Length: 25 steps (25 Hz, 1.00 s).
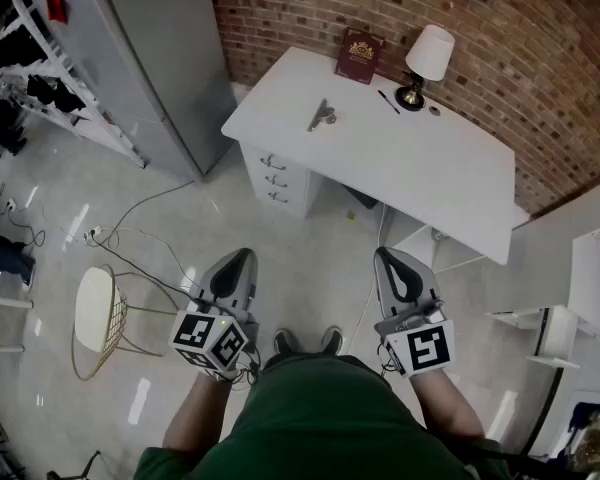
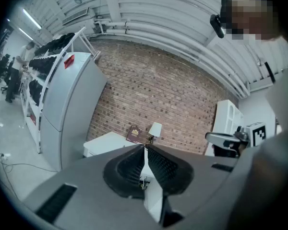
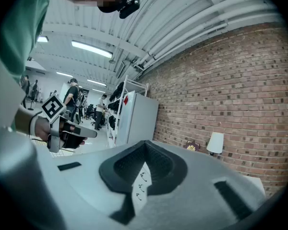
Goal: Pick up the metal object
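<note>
The metal object (image 1: 322, 116), a small grey piece, lies flat on the left part of a white desk (image 1: 430, 168) that stands against a brick wall. Both grippers are held low, near my body and well short of the desk, over the floor. My left gripper (image 1: 245, 256) is shut, with its jaws meeting at the tips and nothing between them. My right gripper (image 1: 384, 254) is shut and empty too. In the left gripper view the desk (image 2: 105, 143) shows far ahead, but the metal object cannot be made out there.
On the desk stand a red book (image 1: 360, 56), a white-shaded lamp (image 1: 427, 60) and a pen (image 1: 387, 101). A tall grey cabinet (image 1: 150, 58) stands left of the desk. A wire chair (image 1: 100, 313) and cables (image 1: 130, 238) are on the floor at left. White shelving (image 1: 550, 328) is at right.
</note>
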Tool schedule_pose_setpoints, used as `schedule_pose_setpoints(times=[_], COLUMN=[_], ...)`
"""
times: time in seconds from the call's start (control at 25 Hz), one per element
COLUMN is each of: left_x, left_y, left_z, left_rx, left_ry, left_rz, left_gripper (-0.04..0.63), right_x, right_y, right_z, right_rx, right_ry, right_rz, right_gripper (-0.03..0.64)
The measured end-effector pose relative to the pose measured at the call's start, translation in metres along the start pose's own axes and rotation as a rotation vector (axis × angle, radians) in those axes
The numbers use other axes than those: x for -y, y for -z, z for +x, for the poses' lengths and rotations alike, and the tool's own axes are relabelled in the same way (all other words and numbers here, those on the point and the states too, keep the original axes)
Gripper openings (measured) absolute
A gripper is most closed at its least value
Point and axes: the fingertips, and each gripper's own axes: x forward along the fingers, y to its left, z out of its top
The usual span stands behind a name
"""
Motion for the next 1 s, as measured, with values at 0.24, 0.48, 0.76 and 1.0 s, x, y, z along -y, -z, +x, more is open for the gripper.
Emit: schedule_pose_setpoints(times=[0.24, 0.48, 0.76, 1.0], left_x=[-0.024, -0.053, -0.092, -0.113], left_y=[0.0, 0.003, 0.001, -0.005], left_z=[-0.012, -0.03, -0.041, -0.024], left_rx=[0.004, 0.008, 0.014, 0.009], left_ry=[-0.009, -0.022, -0.05, -0.079], left_rz=[-0.005, -0.03, -0.04, -0.037], left_gripper=[0.02, 0.02, 0.02, 0.02], right_x=[-0.007, -0.034, -0.031, 0.003], right_y=[0.006, 0.005, 0.005, 0.013], right_z=[0.012, 0.031, 0.056, 0.082], right_rx=[-0.005, -0.007, -0.018, -0.048], right_ry=[0.018, -0.017, 0.026, 0.073], right_rz=[-0.039, -0.005, 0.079, 0.091], right_gripper=[0.003, 0.003, 0.005, 0.005])
